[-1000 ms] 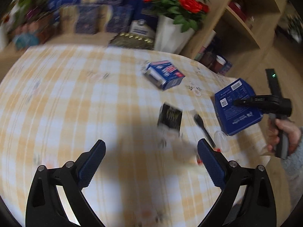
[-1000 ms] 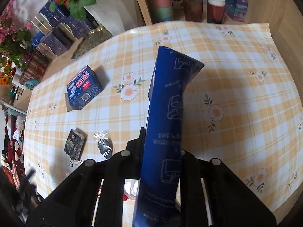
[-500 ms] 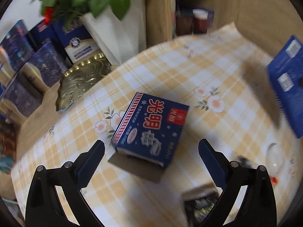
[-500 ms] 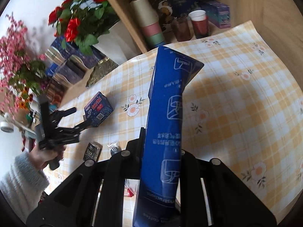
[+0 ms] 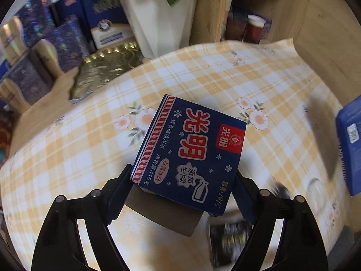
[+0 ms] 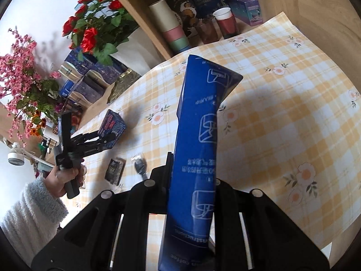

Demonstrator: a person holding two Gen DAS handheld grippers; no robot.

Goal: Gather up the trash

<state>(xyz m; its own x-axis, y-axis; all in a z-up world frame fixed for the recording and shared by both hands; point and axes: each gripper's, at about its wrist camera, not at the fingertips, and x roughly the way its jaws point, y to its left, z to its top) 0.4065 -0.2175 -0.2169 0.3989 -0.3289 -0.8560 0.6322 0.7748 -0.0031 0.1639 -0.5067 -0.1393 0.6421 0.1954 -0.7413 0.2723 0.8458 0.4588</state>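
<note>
Carton, dark blue with red letters, lies on the table directly between the jaws of the left gripper, a flap hanging open at its near end. Its long axis runs away from the gripper toward the far left, so the jaws straddle the short width, one at each long side. They have just been closing on it, and the pads now seem to meet both sides, though I cannot tell how firm the hold is. The carton looks a little tilted, its near end perhaps lifted. I judge the next step is to finish the squeeze and lift.

The right gripper is well apart on the right; its jaws are narrow and hold a flat blue pack upright above the table. The left hand is clearly the nearer one to the carton.

Near the carton, more trash remains on the table: a small black packet and a black plastic fork. Far off stand a white vase of flowers and a shelf with cups.
</note>
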